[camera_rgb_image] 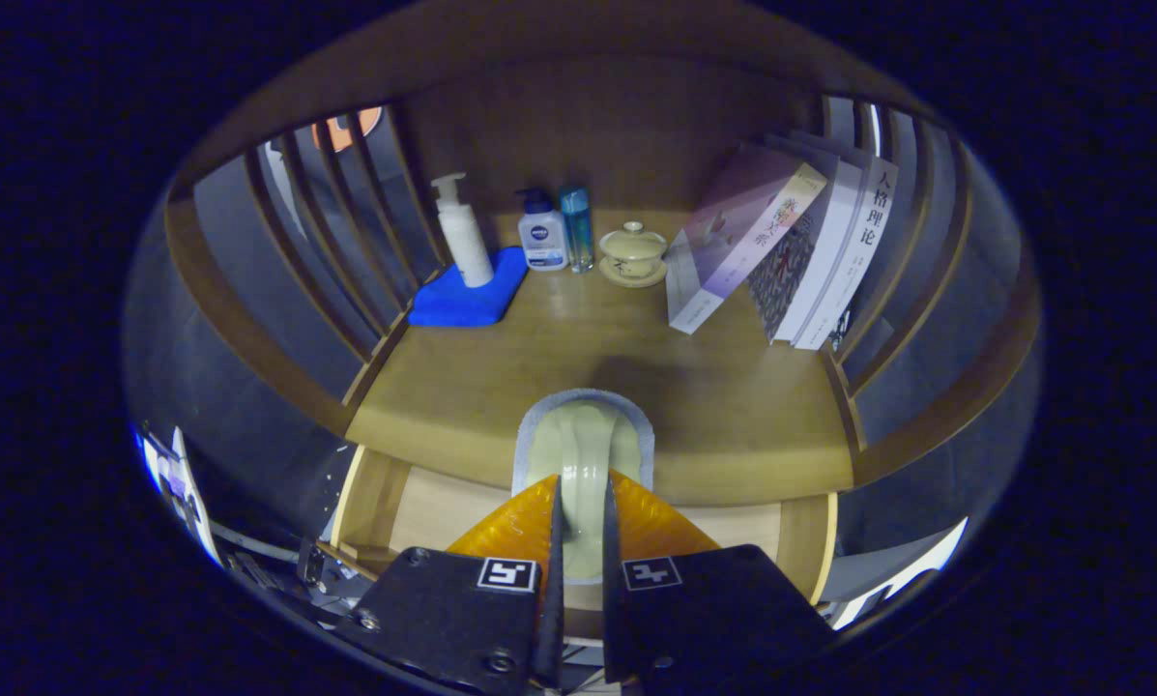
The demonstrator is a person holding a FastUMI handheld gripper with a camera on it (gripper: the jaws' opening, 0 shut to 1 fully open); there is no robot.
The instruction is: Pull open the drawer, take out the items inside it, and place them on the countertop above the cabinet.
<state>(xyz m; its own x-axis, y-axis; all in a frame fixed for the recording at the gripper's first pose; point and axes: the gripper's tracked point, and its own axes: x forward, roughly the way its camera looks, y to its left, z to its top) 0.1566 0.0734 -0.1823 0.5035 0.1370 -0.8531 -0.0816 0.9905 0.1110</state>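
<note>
Gripper (580,503) level, pointed over countertop (733,406) | fingers clamped on pale, grey-edged folded cloth (583,445), draped over counter's front edge | open drawer (443,503) below | smooth wood; glossy books (781,251) leaning

Three bottles (542,229), perhaps four books (810,256).

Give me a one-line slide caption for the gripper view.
Gripper fingers shut on a pale folded cloth, held over the countertop edge above the open drawer.
</note>
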